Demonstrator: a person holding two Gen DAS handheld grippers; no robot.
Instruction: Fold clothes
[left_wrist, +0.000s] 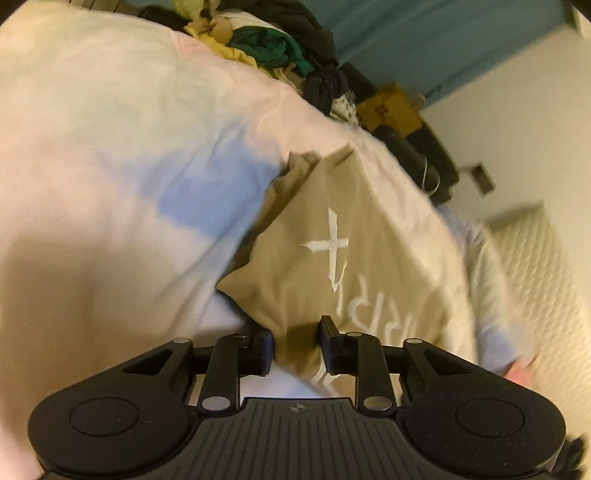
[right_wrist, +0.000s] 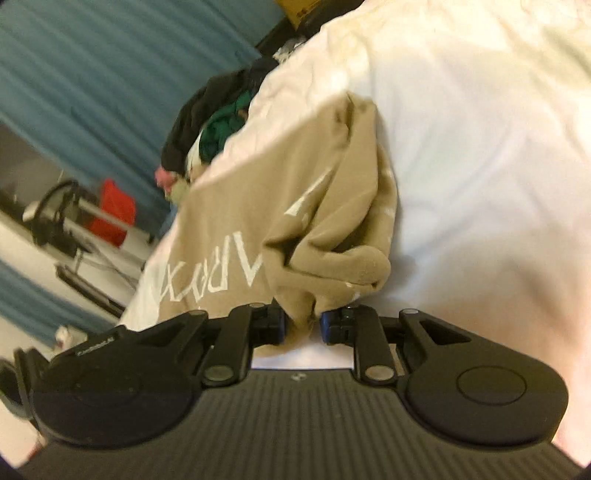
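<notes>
Both grippers, left (left_wrist: 295, 345) and right (right_wrist: 303, 326), have jaws clamped on the tan shirt (left_wrist: 332, 236), spreading it over the bed (left_wrist: 110, 147) for folding.

A tan garment (left_wrist: 332, 236) with white lettering and a cross mark lies on the pale bed cover (left_wrist: 122, 155), one edge bunched and lifted into folds, part of it spread flat beside them.

Warm, dim indoor light, yellowish cast. Motion blur smears both views, worst beyond the bedding (left_wrist: 110, 129), toward the frame edges. Fisheye bends those edges; dark shadow pools on the bedding's lower left.
</notes>
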